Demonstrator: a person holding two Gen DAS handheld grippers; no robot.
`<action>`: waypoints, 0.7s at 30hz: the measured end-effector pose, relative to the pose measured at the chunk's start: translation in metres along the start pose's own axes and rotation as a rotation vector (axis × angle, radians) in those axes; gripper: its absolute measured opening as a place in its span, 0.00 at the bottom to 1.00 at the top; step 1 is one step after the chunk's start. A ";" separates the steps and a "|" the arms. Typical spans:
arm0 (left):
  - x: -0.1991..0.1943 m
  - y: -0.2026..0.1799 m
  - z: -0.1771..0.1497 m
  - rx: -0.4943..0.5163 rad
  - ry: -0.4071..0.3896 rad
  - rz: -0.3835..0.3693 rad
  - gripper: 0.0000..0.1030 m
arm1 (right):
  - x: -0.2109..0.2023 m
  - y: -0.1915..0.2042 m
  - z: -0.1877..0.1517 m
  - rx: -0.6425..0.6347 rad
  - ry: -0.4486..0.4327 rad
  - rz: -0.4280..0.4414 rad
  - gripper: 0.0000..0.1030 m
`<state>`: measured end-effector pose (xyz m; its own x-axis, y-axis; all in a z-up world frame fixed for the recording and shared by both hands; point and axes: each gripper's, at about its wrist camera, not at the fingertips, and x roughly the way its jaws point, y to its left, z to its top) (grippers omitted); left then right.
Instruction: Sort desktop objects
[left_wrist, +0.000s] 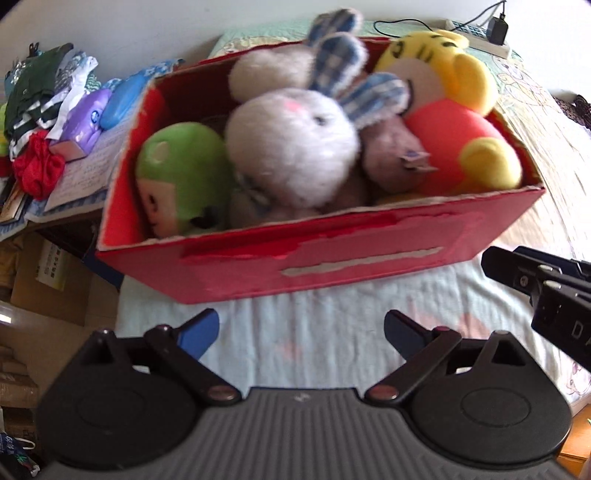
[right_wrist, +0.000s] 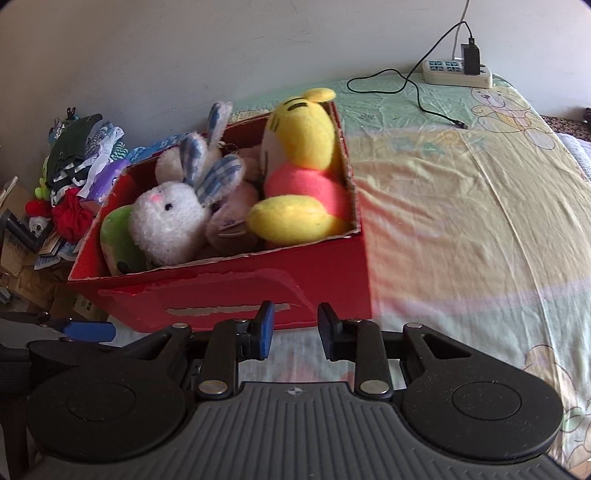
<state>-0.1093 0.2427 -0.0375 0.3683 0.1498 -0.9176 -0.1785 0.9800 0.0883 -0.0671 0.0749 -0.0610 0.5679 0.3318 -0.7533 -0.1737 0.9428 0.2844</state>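
Observation:
A red cardboard box (left_wrist: 369, 236) (right_wrist: 229, 288) stands on the bed, packed with plush toys. In it lie a white rabbit (left_wrist: 291, 147) (right_wrist: 166, 221) with blue checked ears, a yellow tiger (left_wrist: 450, 122) (right_wrist: 299, 173) with a pink body, a green-headed doll (left_wrist: 181, 173) (right_wrist: 118, 236) and a mauve plush (left_wrist: 391, 155). My left gripper (left_wrist: 301, 328) hovers before the box's front wall, open wide and empty. My right gripper (right_wrist: 295, 332) is close to the same wall, its fingers a narrow gap apart with nothing between them; it also shows at the right edge (left_wrist: 535, 284) of the left wrist view.
A heap of clothes and small items (left_wrist: 40, 122) (right_wrist: 74, 177) lies left of the box. Cardboard cartons (left_wrist: 44, 280) stand lower left, off the bed. A power strip with charger (right_wrist: 458, 72) and black cable (right_wrist: 417, 92) lie at the far edge. The patterned sheet (right_wrist: 461, 221) stretches right.

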 end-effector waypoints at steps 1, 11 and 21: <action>0.000 0.006 0.000 -0.001 -0.001 0.001 0.95 | 0.001 0.006 0.000 -0.002 0.000 0.004 0.28; -0.022 0.052 0.006 0.013 -0.052 -0.007 0.99 | -0.006 0.057 0.011 -0.020 -0.036 0.027 0.28; -0.034 0.056 0.038 0.063 -0.079 -0.069 1.00 | -0.019 0.072 0.042 -0.031 -0.040 -0.030 0.28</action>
<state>-0.0974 0.2975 0.0135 0.4488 0.0889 -0.8892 -0.0937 0.9942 0.0521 -0.0568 0.1354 -0.0015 0.6048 0.3024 -0.7367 -0.1804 0.9531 0.2431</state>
